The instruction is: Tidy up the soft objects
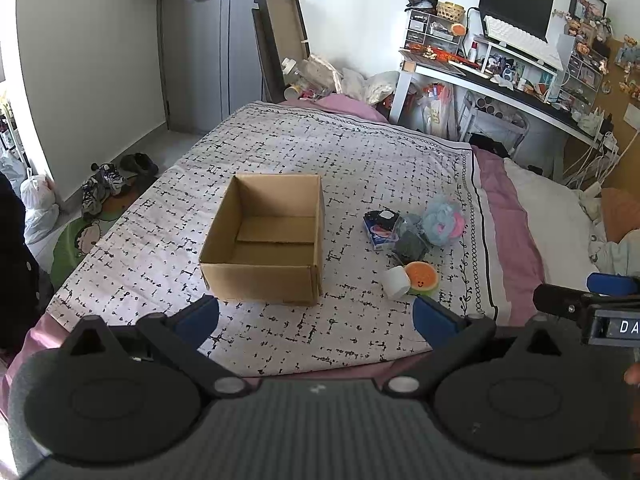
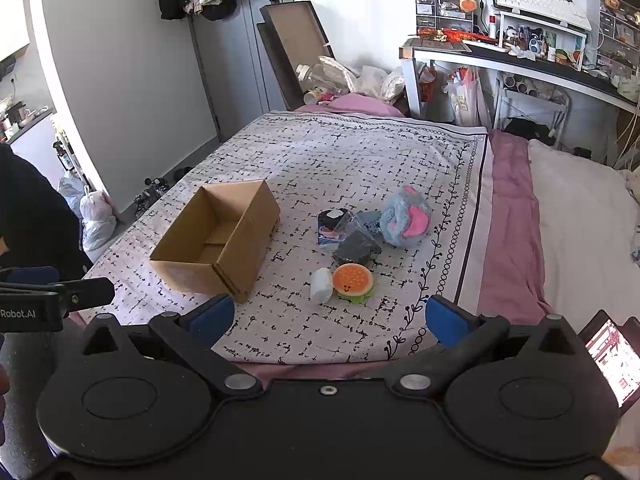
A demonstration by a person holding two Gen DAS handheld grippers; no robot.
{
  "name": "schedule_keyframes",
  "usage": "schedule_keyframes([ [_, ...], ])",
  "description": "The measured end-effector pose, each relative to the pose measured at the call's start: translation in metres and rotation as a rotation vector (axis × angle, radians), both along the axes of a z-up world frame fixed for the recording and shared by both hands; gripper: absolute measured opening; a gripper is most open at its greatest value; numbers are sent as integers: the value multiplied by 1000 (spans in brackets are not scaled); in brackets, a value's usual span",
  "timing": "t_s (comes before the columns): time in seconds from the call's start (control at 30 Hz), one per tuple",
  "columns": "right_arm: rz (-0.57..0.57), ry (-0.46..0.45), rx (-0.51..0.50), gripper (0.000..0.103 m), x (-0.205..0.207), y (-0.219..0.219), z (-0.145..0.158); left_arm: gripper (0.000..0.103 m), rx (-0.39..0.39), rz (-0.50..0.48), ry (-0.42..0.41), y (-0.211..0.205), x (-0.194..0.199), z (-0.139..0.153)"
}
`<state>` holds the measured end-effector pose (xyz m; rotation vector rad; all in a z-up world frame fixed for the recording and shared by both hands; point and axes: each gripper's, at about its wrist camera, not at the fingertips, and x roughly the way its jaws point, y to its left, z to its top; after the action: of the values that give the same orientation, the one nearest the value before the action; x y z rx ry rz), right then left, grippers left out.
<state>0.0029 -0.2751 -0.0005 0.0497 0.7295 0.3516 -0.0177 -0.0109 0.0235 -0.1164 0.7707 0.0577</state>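
An open, empty cardboard box (image 1: 264,240) (image 2: 218,240) stands on the patterned bedspread (image 1: 360,160). To its right lies a cluster of soft objects: an orange burger toy (image 1: 421,276) (image 2: 353,280), a white cylinder (image 1: 396,282) (image 2: 321,285), a dark grey bagged item (image 1: 410,246) (image 2: 356,248), a flat dark blue packet (image 1: 380,226) (image 2: 332,226) and a blue-pink plush (image 1: 443,220) (image 2: 406,216). My left gripper (image 1: 316,316) is open and empty, held near the bed's front edge. My right gripper (image 2: 330,318) is open and empty, just short of the burger toy.
A pink sheet and white pillow (image 2: 580,216) lie right of the bedspread. A cluttered desk (image 2: 520,60) stands at the back right, bags and a framed board (image 2: 296,44) behind the bed, shoes (image 1: 108,184) on the floor at left. A laptop screen (image 2: 612,356) glows at lower right.
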Motion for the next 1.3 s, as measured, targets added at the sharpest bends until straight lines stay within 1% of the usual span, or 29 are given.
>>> schedule_keyframes([
  [0.33, 4, 7, 5, 103, -2, 0, 0, 102, -15, -3, 3, -3, -1, 1],
  [0.5, 2, 5, 4, 103, -2, -1, 0, 102, -22, -3, 9, -6, 1, -2],
  [1.3, -2, 6, 6, 103, -1, -4, 1, 102, -22, -4, 13, -6, 1, -5],
])
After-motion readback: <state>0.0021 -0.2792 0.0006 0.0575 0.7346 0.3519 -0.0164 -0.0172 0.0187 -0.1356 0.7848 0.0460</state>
